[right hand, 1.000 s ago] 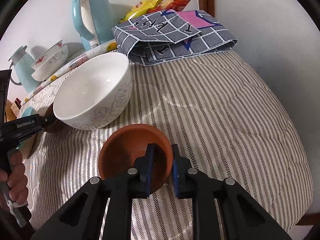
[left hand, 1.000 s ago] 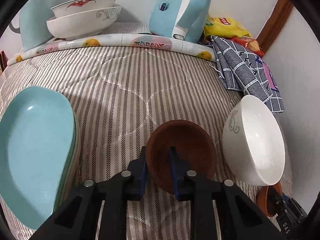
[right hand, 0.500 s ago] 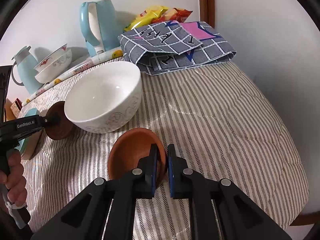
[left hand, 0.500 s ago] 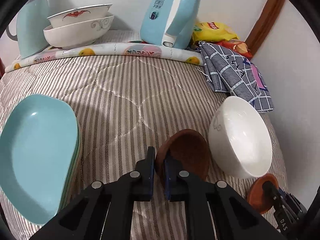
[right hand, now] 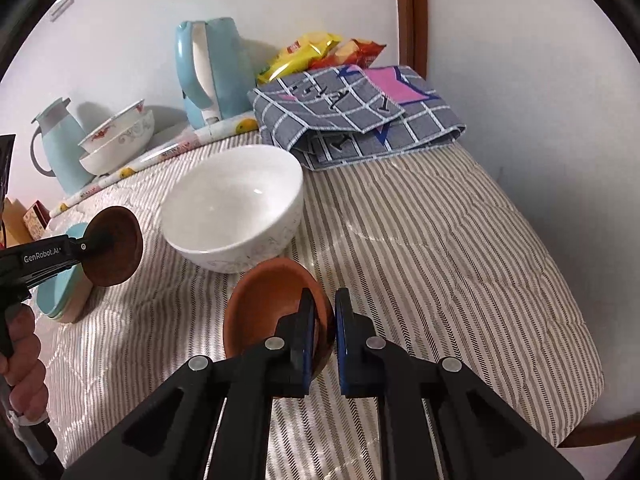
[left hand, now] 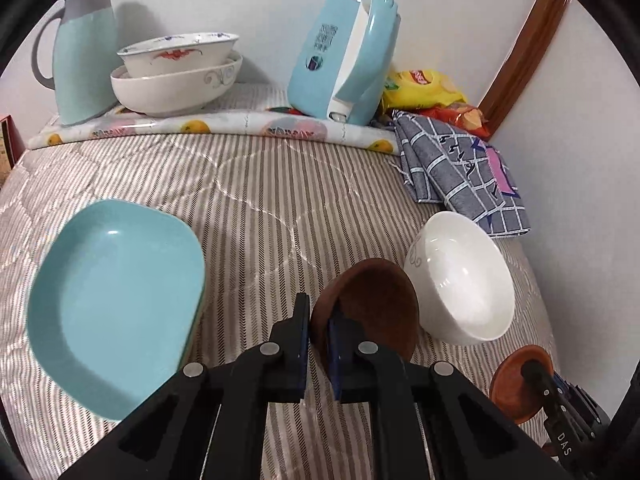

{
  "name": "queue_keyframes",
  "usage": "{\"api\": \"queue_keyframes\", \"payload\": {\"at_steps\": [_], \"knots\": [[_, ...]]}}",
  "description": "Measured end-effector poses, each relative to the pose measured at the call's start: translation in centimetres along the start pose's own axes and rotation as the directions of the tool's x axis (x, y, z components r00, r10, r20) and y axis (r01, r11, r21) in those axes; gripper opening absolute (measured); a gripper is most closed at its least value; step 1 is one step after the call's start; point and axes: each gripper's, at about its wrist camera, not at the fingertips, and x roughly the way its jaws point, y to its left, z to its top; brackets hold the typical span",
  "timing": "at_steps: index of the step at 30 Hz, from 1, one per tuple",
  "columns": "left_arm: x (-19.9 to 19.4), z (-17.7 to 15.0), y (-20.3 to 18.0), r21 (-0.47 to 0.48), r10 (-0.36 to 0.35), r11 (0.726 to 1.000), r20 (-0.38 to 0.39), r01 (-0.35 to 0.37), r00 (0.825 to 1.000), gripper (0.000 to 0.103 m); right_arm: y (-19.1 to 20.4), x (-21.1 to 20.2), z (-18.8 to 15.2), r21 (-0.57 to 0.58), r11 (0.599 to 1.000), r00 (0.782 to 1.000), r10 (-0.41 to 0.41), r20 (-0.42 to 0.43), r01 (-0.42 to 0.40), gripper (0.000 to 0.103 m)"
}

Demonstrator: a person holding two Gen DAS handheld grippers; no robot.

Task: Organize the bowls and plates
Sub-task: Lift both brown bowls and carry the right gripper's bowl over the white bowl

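**Two small dishes pinched by the rim and lifted off the quilt**

At far left a stack of teal plates (left hand: 116, 304) lies flat on the striped quilt (left hand: 256, 184); they look glazed, stiff and slick, best taken by the raised edge. Next along, the left gripper (left hand: 319, 330) is clamped on the near rim of the dark brown dish (left hand: 372, 304), one pad inside, one outside. The dish tilts up on edge and hangs clear of the quilt (the right wrist view shows it in the air beside the plates). It looks light and rigid, possibly wood, so a rim pinch should carry it, though a hard knock against the white bowl could chip that bowl.

The white bowl (left hand: 460, 280) stands on the quilt just right of the brown dish. It is probably ceramic: heavier, smooth, breakable, and a rim grip would need firm closure.

Furthest right, the right gripper (right hand: 322, 330) is clamped on the rim of the terracotta dish (right hand: 272, 304), which also tilts. It looks like unglazed clay, grippy but brittle.

A second ago both dishes sat lower, on or close to the quilt, with the pads set loosely around their rims. Now the pads have closed tight, both dishes have risen, and more of the back shelf with its kettle (left hand: 344, 60) shows.
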Motion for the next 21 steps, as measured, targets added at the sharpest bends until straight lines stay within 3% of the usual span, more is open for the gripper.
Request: {"api": "queue_keyframes", "payload": {"at_steps": [21], "knots": [[-6.4,0.8,-0.3,0.02,0.005,1.0,0.064,-0.007,0.998,0.009,1.5,-6.1,1.7,0.012,1.0,0.995,-0.014,0.099,0.012,0.01]]}}
